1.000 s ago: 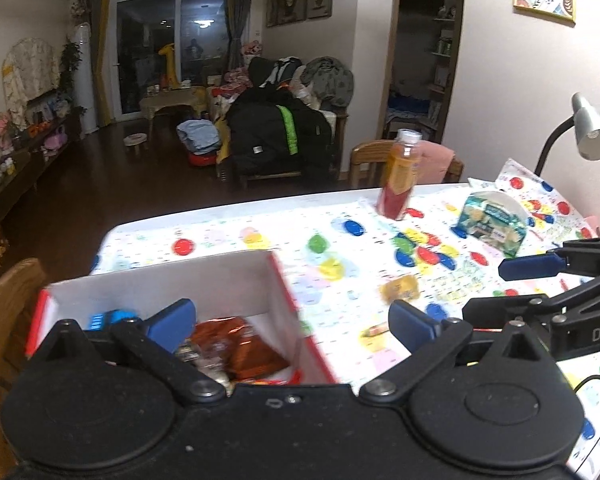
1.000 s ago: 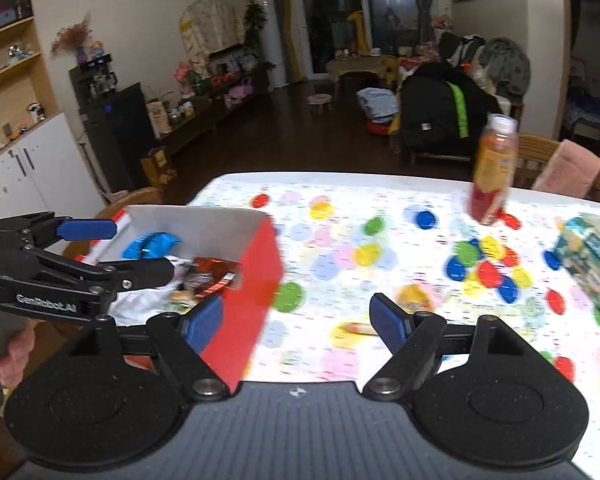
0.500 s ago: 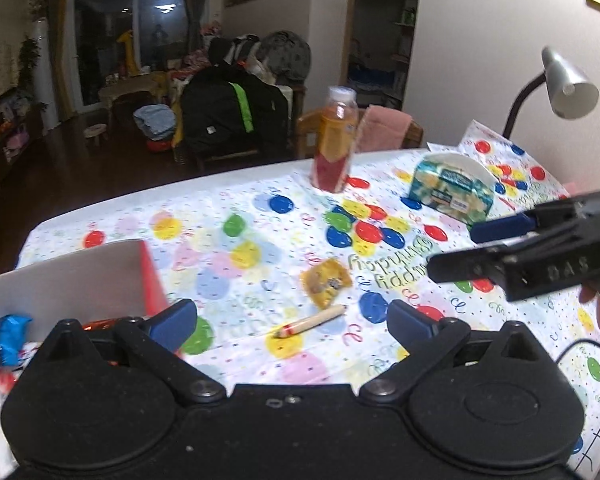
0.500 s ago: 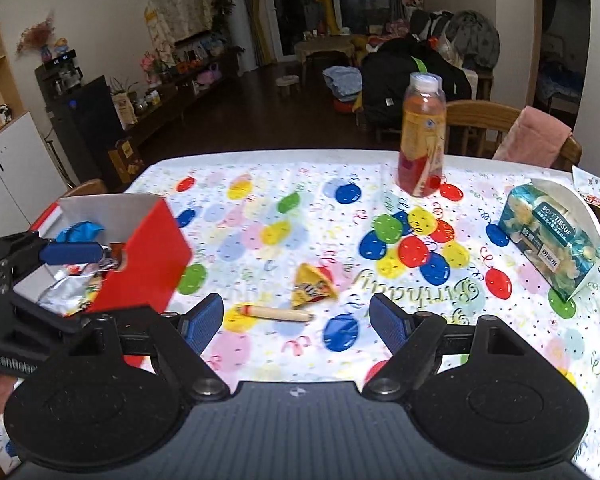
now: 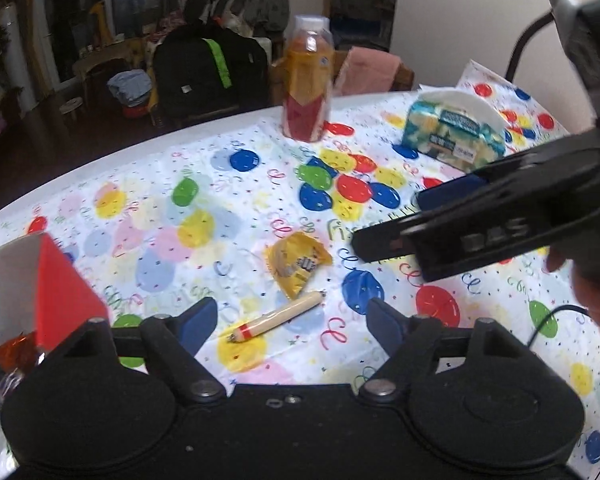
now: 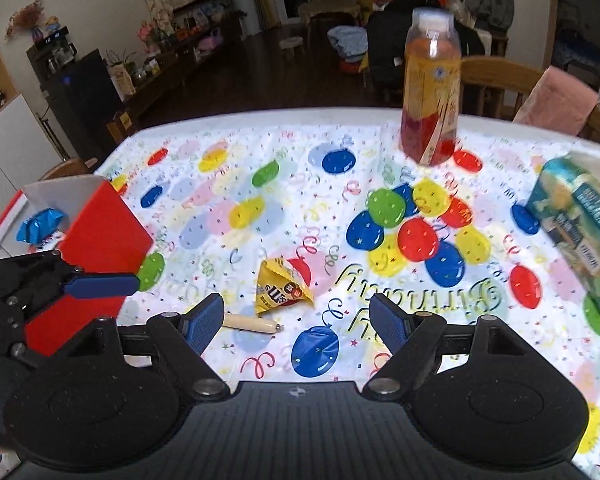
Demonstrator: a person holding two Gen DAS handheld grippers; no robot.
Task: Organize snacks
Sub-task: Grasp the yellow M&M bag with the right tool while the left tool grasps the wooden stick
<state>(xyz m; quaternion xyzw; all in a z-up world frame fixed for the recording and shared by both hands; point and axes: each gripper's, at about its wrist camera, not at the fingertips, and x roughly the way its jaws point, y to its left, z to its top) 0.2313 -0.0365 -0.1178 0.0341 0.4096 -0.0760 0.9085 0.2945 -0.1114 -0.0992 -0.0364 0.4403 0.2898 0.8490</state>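
A yellow M&M's packet point(image 5: 298, 261) point(image 6: 281, 286) lies on the balloon tablecloth, with a beige sausage stick point(image 5: 277, 317) point(image 6: 251, 323) just in front of it. My left gripper point(image 5: 292, 322) hangs open over the stick with nothing between its fingers. My right gripper point(image 6: 298, 318) is open too, a little short of the packet, and appears from the side in the left wrist view point(image 5: 384, 222). The red box point(image 5: 62, 286) point(image 6: 96, 236) at the left holds a blue wrapper point(image 6: 40, 222) and other snacks.
An orange drink bottle point(image 5: 307, 84) point(image 6: 431, 88) stands at the far side of the table. A tissue pack point(image 5: 454, 136) point(image 6: 580, 224) sits at the right, a desk lamp point(image 5: 556, 12) behind it. Wooden chairs point(image 6: 496, 84) ring the table. A hand point(image 5: 592, 292) holds the right gripper.
Both grippers have swung right from the red box and closed in on the packet and the stick, which now lie just ahead of their fingers. Both stay open.
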